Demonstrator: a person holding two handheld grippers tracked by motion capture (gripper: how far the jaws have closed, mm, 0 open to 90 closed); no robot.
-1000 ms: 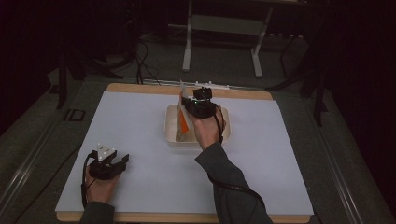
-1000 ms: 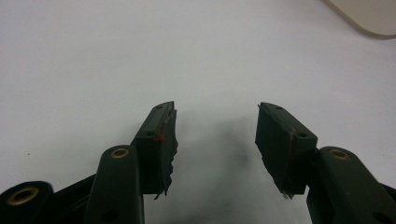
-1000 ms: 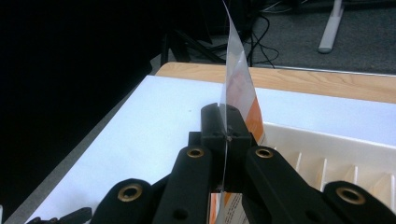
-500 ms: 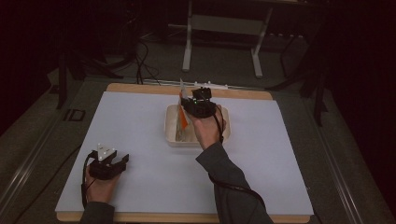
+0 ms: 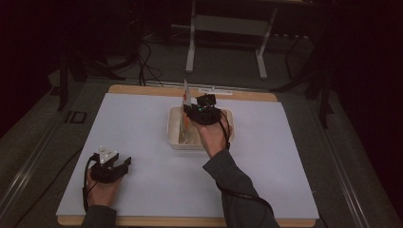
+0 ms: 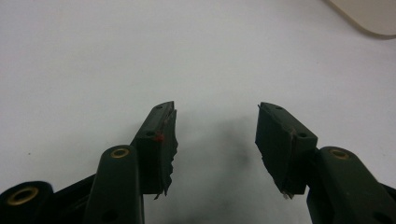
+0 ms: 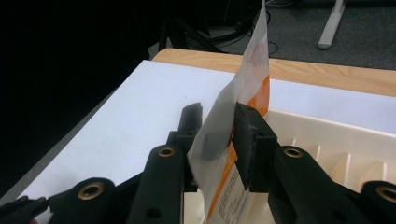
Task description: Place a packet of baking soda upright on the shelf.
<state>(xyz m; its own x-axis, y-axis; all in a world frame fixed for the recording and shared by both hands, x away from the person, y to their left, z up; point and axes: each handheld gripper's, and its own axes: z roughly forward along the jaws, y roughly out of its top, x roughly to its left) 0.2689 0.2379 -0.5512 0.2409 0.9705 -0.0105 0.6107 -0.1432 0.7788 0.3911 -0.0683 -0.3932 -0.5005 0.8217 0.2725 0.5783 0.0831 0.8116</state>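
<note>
A white packet with orange print (image 5: pixel 186 96) (image 7: pixel 254 79) stands on edge, its top pointing up and its lower end down inside a cream ribbed tray (image 5: pixel 174 140) (image 7: pixel 327 133) at mid-table. My right gripper (image 5: pixel 191 114) (image 7: pixel 217 119) is shut on the packet's middle, one jaw on each face. My left gripper (image 5: pixel 126 163) (image 6: pixel 215 123) rests low over the white table sheet (image 5: pixel 142 123) at the near left, its jaws wide apart with nothing between them. A corner of the tray (image 6: pixel 369 16) shows far off in the left gripper view.
The white sheet covers a wooden tabletop (image 5: pixel 142 89) whose edge shows at the back. A metal stand (image 5: pixel 223 28) and cables lie on the dark floor beyond. A cable (image 5: pixel 242 194) trails from the right gripper along the sleeve.
The right gripper has raised the packet so that it stands more upright and higher above the tray. The left gripper has stayed put.
</note>
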